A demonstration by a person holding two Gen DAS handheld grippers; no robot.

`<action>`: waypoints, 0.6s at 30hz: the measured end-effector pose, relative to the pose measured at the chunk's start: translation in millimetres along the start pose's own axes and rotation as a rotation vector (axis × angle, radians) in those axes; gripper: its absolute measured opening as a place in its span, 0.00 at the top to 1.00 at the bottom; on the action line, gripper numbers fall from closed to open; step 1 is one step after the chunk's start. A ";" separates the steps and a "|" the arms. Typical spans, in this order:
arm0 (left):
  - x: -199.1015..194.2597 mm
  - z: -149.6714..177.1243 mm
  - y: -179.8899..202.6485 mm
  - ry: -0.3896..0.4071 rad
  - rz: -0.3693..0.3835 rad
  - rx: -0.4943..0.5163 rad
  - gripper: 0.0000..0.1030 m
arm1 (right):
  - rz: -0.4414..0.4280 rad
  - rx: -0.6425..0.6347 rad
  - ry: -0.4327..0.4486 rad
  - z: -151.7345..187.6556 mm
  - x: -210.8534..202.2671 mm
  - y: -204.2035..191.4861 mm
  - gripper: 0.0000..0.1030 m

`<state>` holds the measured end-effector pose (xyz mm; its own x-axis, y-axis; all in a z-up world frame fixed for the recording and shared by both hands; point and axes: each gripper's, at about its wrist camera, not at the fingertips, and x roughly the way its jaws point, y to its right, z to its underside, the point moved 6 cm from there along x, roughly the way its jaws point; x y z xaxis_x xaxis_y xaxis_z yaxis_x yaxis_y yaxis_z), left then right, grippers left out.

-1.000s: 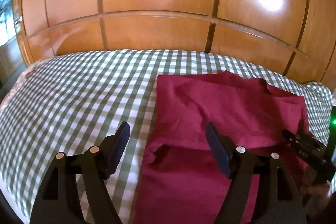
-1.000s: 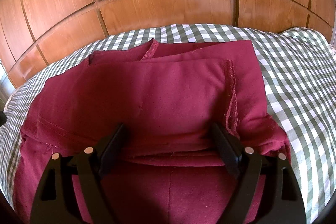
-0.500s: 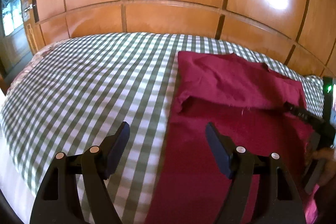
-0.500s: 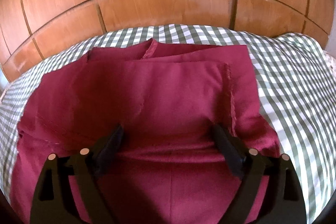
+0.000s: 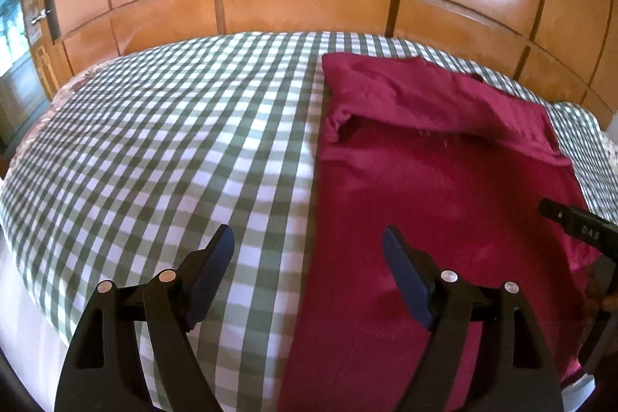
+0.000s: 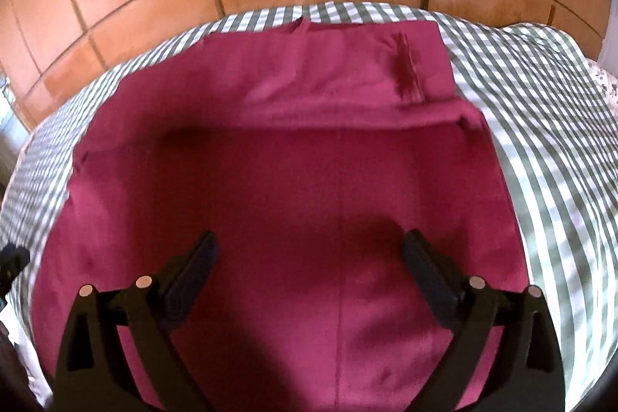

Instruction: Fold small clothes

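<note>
A wall of glossy orange-brown wooden panels (image 5: 301, 6) curves behind a bed covered with a green-and-white checked bedspread (image 5: 154, 149). Bright patches of light glare off the upper panels.

One garment is in view: a dark red cloth garment (image 5: 436, 188) lying flat on the bedspread, with its far part folded back over itself into a doubled band across the top. It lies on the right half of the bed as the left wrist camera sees it.

There are two grippers. The left gripper (image 5: 309, 269) hangs over the garment's left edge, one finger above the checked bedspread and the other above the red cloth; its jaws are released, have just been opening a little, and nothing is between them. The right gripper (image 6: 309, 265) hangs over the middle of the garment; its jaws have just been opening to a wide spread and stand free of the cloth, which lies flat beneath them.

The left wrist view alone shows a window (image 5: 11, 26) and a door handle at the far left, the wide bare stretch of bedspread, and a black tip of the right gripper at its right edge. The right wrist view alone shows a frayed seam (image 6: 405, 72) on the folded band, a centre seam running down the cloth, and a flowered fabric (image 6: 606, 83) at the far right.
</note>
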<state>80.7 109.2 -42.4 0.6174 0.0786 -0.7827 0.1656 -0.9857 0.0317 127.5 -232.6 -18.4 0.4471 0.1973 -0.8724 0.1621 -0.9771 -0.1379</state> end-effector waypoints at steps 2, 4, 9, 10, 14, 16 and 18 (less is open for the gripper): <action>0.2 6.3 -0.1 -0.010 0.003 0.013 0.24 | 0.000 -0.013 -0.003 7.5 -4.6 0.4 0.05; 0.0 12.8 0.2 -0.020 0.015 0.026 0.24 | -0.011 -0.020 -0.007 13.9 -10.4 1.9 0.05; 2.4 28.8 -1.8 -0.059 0.048 0.044 0.24 | -0.012 0.009 0.001 23.2 -30.4 21.5 0.05; 2.2 31.4 -2.4 -0.064 0.057 0.046 0.24 | -0.002 0.016 0.003 25.2 -34.6 27.4 0.04; -3.1 42.8 -3.6 -0.084 0.117 0.071 0.24 | 0.065 0.059 0.000 36.9 -52.2 61.9 0.04; -8.5 50.0 -1.9 -0.099 0.170 0.098 0.24 | 0.082 0.092 -0.020 49.9 -61.9 81.5 0.03; -15.0 60.4 0.8 -0.128 0.245 0.136 0.25 | 0.081 0.109 -0.049 64.8 -69.4 93.9 0.03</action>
<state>25.2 98.2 -68.1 0.5227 -0.1748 -0.8344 -0.0864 -0.9846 0.1522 54.7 -343.2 -1.1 0.4110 0.1160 -0.9042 0.0300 -0.9931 -0.1138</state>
